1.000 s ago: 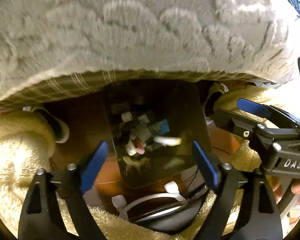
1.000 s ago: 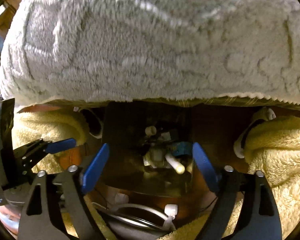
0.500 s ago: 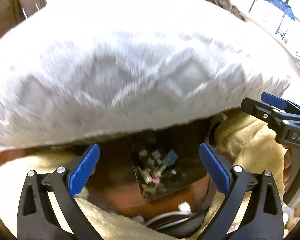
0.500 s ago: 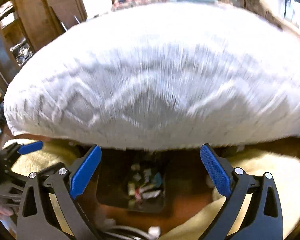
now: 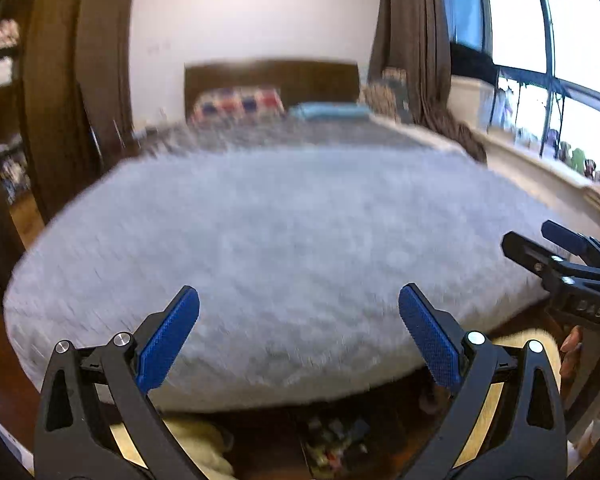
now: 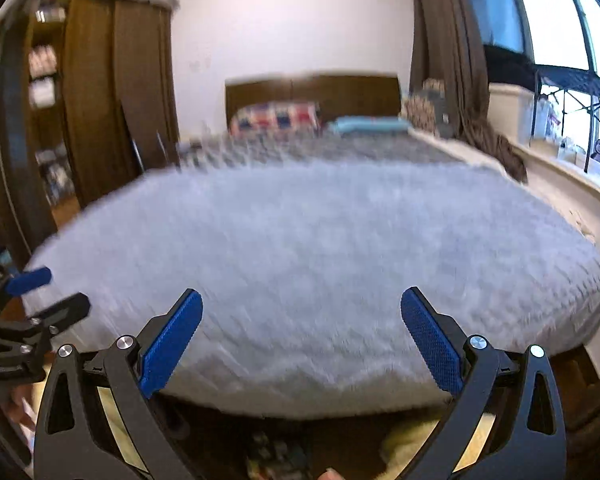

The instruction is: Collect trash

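Two grippers stood level with each other before the wide grey fluffy bed blanket (image 5: 292, 248), which filled everything ahead of and beyond their fingertips. No litter could be made out on that blanket, though motion blur hid fine detail. The left gripper (image 5: 299, 336) had its blue-padded jaws spread wide with nothing between them; the right gripper (image 6: 302, 338) was equally splayed and empty, and sat just beside its partner. The thing that mattered lay the other way: a dark open bin of small mixed scraps (image 5: 334, 446) sat on the floor below and slightly behind the fingertips, under the blanket's near edge, between both grippers. Its long axis could not be told. In my judgement neither hand was clearly nearer, and any fresh trash had to be sought forward on the bed.
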A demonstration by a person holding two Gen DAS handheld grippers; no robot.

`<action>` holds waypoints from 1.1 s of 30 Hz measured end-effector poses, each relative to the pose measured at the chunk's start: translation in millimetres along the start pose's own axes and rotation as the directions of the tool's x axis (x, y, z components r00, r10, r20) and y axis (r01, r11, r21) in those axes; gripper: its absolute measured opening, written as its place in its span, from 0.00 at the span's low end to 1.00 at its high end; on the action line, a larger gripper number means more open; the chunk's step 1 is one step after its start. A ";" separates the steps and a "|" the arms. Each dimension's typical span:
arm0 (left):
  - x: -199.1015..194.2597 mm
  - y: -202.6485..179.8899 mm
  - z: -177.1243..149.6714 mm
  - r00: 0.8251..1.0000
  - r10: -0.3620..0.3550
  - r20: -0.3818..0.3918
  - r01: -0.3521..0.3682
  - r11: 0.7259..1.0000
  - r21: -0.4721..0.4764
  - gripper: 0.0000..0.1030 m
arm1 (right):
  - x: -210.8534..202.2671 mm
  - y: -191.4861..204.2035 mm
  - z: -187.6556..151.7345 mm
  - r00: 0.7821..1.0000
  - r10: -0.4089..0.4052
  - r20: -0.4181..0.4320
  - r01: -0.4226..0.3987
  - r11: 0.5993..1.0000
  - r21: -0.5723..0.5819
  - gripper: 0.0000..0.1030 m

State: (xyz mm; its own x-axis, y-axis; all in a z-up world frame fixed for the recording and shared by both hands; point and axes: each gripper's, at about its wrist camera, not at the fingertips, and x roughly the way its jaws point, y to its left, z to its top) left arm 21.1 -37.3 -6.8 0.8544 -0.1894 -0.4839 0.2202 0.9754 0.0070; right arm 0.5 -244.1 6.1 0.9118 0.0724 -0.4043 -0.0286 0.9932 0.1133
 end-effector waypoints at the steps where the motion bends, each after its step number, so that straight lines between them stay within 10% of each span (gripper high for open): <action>1: -8.0 -0.1 7.9 0.999 0.009 0.031 -0.009 1.000 0.003 0.92 | -6.8 0.9 5.0 1.000 0.011 0.015 -0.011 1.000 0.003 0.97; 15: -81.3 -9.0 58.9 0.956 0.074 0.282 -0.073 0.997 -0.016 0.92 | -66.2 24.5 57.3 0.964 -0.042 0.264 0.067 0.994 -0.085 0.97; 33: -77.1 -3.7 42.7 0.968 0.086 0.237 -0.070 0.995 -0.073 0.92 | -71.0 18.8 37.7 0.947 -0.198 0.252 0.218 0.975 -0.053 0.97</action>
State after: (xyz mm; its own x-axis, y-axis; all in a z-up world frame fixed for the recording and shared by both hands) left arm -25.5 -31.2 67.9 0.9573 -0.1262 -0.2603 0.1247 0.9919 -0.0224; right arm -49.3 -234.0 71.2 0.9725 -0.1515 -0.1770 0.1493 0.9885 -0.0257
